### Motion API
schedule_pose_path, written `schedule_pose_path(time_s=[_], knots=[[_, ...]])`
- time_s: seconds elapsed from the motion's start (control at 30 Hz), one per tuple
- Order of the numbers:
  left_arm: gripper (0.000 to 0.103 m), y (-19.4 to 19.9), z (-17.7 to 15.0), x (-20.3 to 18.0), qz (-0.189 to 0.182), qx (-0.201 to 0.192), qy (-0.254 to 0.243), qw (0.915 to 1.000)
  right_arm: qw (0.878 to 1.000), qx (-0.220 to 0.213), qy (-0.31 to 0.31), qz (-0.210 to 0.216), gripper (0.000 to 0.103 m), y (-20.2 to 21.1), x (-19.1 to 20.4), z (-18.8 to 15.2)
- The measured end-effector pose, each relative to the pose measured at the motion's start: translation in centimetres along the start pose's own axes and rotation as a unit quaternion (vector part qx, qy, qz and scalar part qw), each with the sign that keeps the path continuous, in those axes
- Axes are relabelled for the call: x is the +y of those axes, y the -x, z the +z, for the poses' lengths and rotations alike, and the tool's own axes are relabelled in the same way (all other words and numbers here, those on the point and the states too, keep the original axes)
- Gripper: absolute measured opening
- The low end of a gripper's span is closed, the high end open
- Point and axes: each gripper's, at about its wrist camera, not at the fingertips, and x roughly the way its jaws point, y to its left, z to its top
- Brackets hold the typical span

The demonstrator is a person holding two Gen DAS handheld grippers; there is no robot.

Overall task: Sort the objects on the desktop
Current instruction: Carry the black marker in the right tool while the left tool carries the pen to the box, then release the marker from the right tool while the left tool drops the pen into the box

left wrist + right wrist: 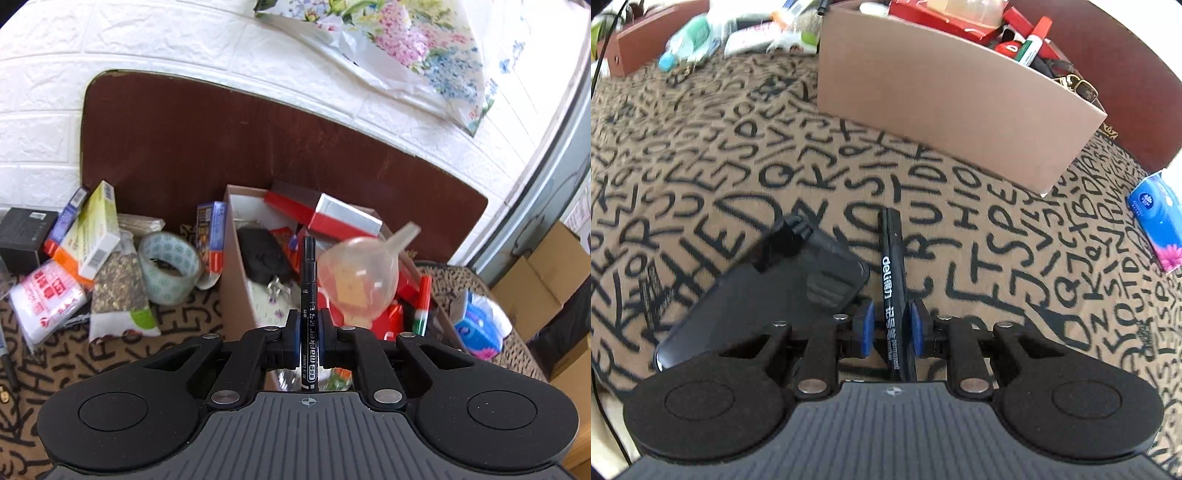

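Markers: two black pens, one at each gripper.
Left marker (pixel 308 295): clamped upright between the blue pads of the left gripper (pixel 309 332), its tip pointing away from the tool, held above the cardboard box (pixel 236 273).
Left gripper state: clenched on that marker, pads pressing on both sides of the barrel.
Right marker (pixel 894 280): lying on the lettered cloth (pixel 738 166), its barrel running straight out between the pads of the right gripper (pixel 893 328).
Right gripper state: jaws narrowly parted around the pen; a thin gap shows at the left pad, so no firm grip can be confirmed.
Beside the right tool: a black flat device (pixel 768 280) lies on the cloth just left of the pen.
Ahead of the right tool: the box's brown side wall, with a red-capped pen (pixel 1034 40) sticking out of it.
Ahead of the left tool: a clear funnel (pixel 362 273) and red cartons inside the box.
Left of the left tool: a tape roll (pixel 170 273), a seed packet (pixel 118 291) and small boxes on the cloth.
Right of both tools: a blue tissue pack (pixel 1160 218).
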Motion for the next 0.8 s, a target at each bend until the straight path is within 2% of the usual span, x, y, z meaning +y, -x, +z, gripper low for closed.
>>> schedule_pose_path(time_s=[0.1,0.17,0.33,0.47,0.6,0.67,0.8], knots=[[0.003,-1.4,1.1,-0.4,-0.004,0.005,0.003,1.0,1.0,-0.006,-0.026,0.005,0.016,0.1,-0.4,0.7],[0.003,-2.5,1.6,-0.5,0.0,0.007,0.002,1.0,0.999,-0.026,-0.045,0.014,0.016,0.7,-1.0,1.4],[0.003,-4.9,2.6,0.0,0.007,0.023,0.0,0.9997,0.987,-0.119,-0.095,0.046,0.016,4.5,-3.3,5.0],[0.003,-6.6,3.1,0.5,0.015,0.034,0.004,0.9993,0.965,-0.209,-0.15,0.049,0.016,6.6,-6.0,9.3],[0.003,-7.9,3.4,0.7,0.016,0.038,0.014,0.999,0.939,-0.276,-0.205,0.011,0.016,5.8,-8.1,13.3],[0.003,-8.4,3.6,0.7,0.012,0.04,0.017,0.999,0.932,-0.287,-0.221,0.003,0.016,4.4,-8.8,14.8],[0.003,-9.1,3.5,0.6,0.009,0.046,0.005,0.9989,0.937,-0.278,-0.212,-0.014,0.016,1.2,-9.0,16.7]])
